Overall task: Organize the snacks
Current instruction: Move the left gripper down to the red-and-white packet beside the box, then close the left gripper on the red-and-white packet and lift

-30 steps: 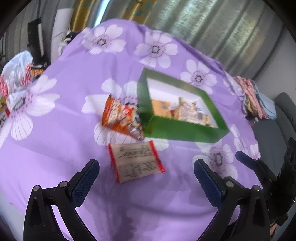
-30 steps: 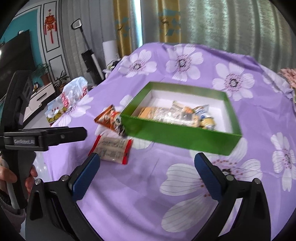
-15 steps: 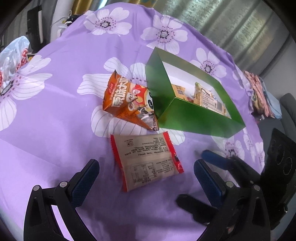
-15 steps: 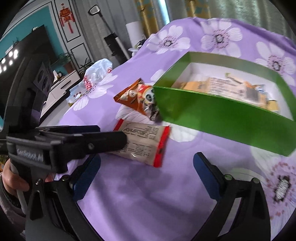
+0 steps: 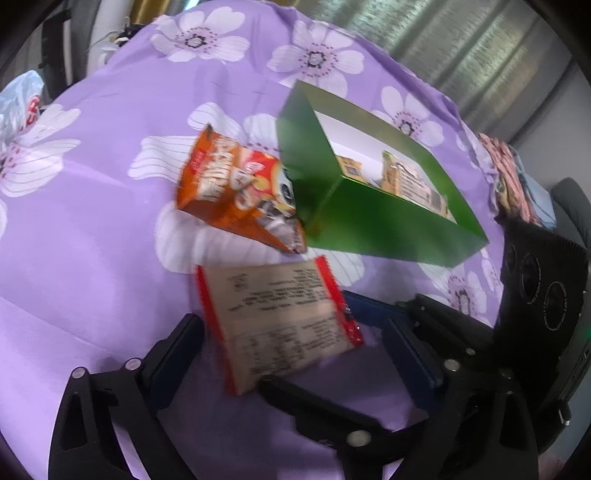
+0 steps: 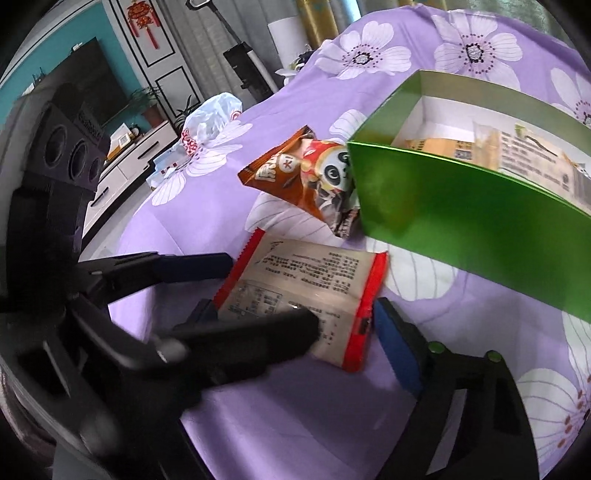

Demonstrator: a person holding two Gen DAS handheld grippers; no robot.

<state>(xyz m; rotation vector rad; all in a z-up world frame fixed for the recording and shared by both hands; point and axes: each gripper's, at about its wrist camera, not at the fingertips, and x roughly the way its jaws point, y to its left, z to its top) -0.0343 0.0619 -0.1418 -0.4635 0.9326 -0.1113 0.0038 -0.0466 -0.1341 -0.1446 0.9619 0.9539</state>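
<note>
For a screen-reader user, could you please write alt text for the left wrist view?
Both open grippers, left and right, straddle a flat red-edged snack packet on purple floral cloth. Beyond lie an orange snack bag and a green box.

Wall: we see a teal wall [image 6: 110, 55] at the far left, with a red knotted hanging ornament [image 6: 142, 18] on the pale panelled wall beside it.
Screen: we see a dark flat television [image 6: 88, 88] mounted on the teal.
Cabinet: we see a long white low cabinet [image 6: 129, 162] beneath it, with green potted plants [image 6: 147, 105] on top.
Curtains: we note grey pleated curtains [image 5: 476, 55] behind the table, and gold patterned drapes [image 6: 321, 14].
Surface: we see a purple tablecloth printed with white flowers [image 5: 92, 221].
Light: we find daylight bright through the curtains.
</note>
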